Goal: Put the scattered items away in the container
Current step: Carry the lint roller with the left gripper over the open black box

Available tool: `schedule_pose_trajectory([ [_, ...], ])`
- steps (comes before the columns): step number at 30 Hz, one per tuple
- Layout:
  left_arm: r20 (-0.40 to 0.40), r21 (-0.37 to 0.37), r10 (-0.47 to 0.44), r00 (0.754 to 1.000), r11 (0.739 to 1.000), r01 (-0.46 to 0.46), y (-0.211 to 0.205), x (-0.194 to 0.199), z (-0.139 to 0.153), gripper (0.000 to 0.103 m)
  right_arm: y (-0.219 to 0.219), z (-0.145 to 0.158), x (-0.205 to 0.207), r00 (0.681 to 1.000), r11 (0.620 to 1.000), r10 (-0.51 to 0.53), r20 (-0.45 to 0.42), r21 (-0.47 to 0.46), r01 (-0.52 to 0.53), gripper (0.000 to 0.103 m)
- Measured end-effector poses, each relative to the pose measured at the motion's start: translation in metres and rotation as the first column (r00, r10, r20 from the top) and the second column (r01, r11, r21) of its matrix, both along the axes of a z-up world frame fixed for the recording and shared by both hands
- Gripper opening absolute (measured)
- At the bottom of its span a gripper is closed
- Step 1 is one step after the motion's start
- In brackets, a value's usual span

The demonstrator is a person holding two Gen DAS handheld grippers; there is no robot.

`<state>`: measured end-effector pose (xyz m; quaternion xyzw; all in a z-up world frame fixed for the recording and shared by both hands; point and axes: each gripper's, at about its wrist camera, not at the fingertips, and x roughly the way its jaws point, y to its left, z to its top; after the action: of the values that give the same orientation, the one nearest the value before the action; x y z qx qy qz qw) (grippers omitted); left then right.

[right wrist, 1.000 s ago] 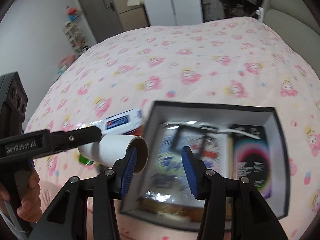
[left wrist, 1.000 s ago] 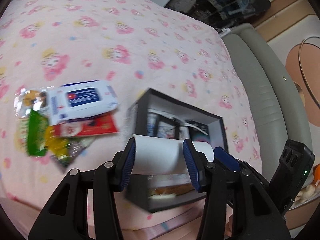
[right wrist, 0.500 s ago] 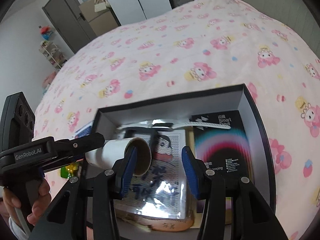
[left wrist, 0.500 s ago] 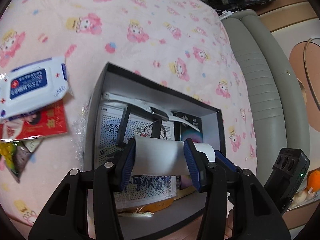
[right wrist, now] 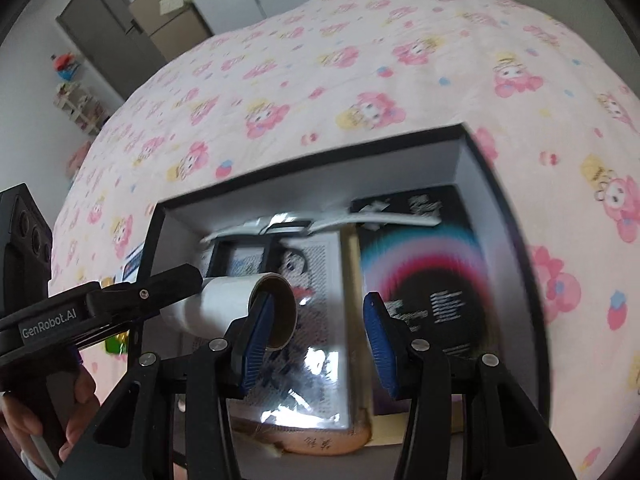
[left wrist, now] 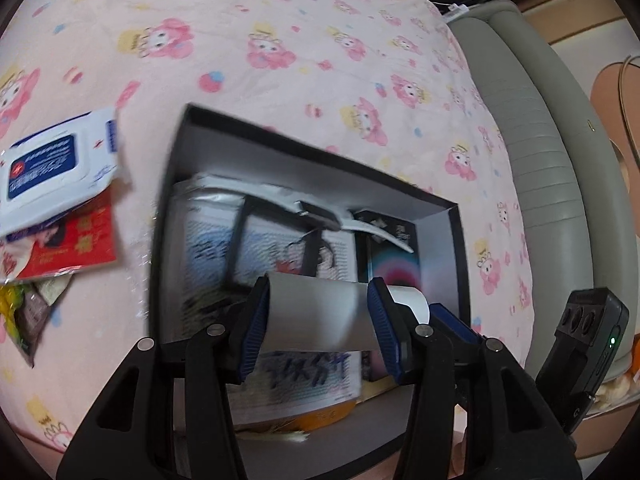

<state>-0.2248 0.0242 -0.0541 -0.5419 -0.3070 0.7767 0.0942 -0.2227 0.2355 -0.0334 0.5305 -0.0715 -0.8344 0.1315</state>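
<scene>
My left gripper [left wrist: 318, 320] is shut on a white cardboard roll [left wrist: 320, 314] and holds it over the open black box [left wrist: 304, 148]. The roll also shows in the right wrist view [right wrist: 236, 306], sticking out of the left gripper [right wrist: 168, 284] above the box [right wrist: 320, 148]. My right gripper [right wrist: 316, 336] is open and empty, right beside the roll's open end, over the box. The box holds a clear printed packet [left wrist: 276, 248], a dark booklet [right wrist: 432, 280] and a white strap [left wrist: 360, 228].
Beside the box on the pink patterned bed [left wrist: 280, 40] lie a white wipes pack [left wrist: 48, 168], a red packet [left wrist: 72, 248] and other snack wrappers [left wrist: 28, 312]. A grey padded bed edge [left wrist: 540, 160] runs along the right.
The left gripper has carried the roll from the box's near edge to over its middle. The right gripper has moved further over the box. It stayed open.
</scene>
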Motion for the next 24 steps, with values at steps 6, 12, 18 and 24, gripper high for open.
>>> schedule_pose_trajectory([
  [6,-0.034,-0.065,-0.049,0.998,0.997,0.047,0.034,-0.027,-0.001,0.049,0.023,0.001,-0.005,0.993,0.992,-0.117,-0.028,0.035,0.118,0.044],
  [12,-0.035,-0.085,-0.071,0.997,0.994,0.067,0.054,-0.044,-0.013,0.049,0.024,-0.015,-0.014,0.985,0.976,-0.174,-0.024,0.126,0.175,0.044],
  [18,-0.019,-0.135,-0.084,0.996,0.987,0.081,0.065,-0.057,-0.022,0.049,0.013,-0.027,-0.033,0.985,0.960,-0.170,-0.027,0.223,0.172,0.044],
  [24,-0.018,-0.210,-0.072,0.997,0.975,0.066,0.068,-0.059,-0.027,0.050,0.011,-0.044,-0.052,0.989,0.956,-0.146,0.019,0.259,0.136,0.044],
])
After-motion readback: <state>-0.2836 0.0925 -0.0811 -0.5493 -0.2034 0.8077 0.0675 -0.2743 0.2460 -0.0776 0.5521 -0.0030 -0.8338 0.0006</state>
